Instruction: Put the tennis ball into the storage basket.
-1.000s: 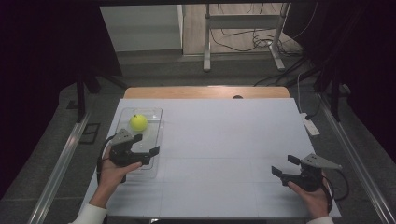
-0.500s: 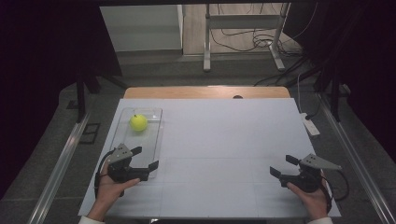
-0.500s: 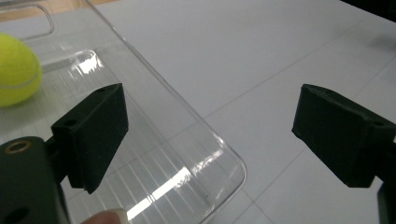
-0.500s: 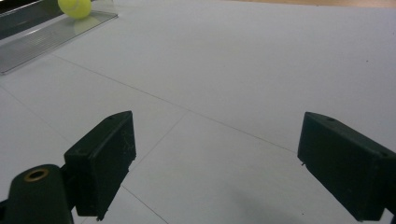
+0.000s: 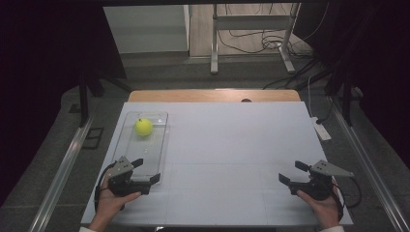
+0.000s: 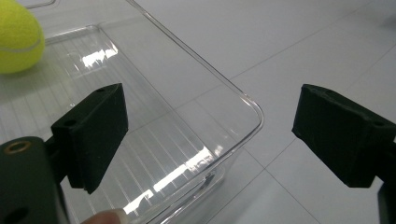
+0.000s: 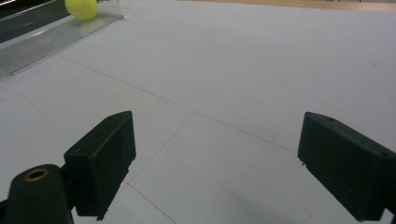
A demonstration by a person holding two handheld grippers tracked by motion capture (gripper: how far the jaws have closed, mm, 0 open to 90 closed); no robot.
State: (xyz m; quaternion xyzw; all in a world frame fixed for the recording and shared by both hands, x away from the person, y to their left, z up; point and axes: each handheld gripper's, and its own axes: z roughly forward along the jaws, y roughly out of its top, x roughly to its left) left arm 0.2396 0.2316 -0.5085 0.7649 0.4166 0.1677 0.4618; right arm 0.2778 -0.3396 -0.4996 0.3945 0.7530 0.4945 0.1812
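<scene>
A yellow tennis ball (image 5: 143, 126) lies at the far end of a clear plastic tray (image 5: 155, 150) on the left of the white table; it also shows as the ball (image 6: 16, 39) and the ball (image 7: 81, 8). My left gripper (image 5: 146, 171) is open at the tray's near right corner (image 6: 247, 105), and that corner lies between its jaws without touching either pad. My right gripper (image 5: 293, 172) is open low over bare table near the front right, nothing between its jaws.
The white table top (image 5: 232, 145) ends in a wooden strip at the back. A white power strip (image 5: 320, 129) hangs off the right edge. Metal rails run along both sides of the table. Cables and a stand's legs lie on the floor behind.
My left gripper has drawn back toward the near end of the tray and sunk lower. The ball and the right gripper have stayed where they were.
</scene>
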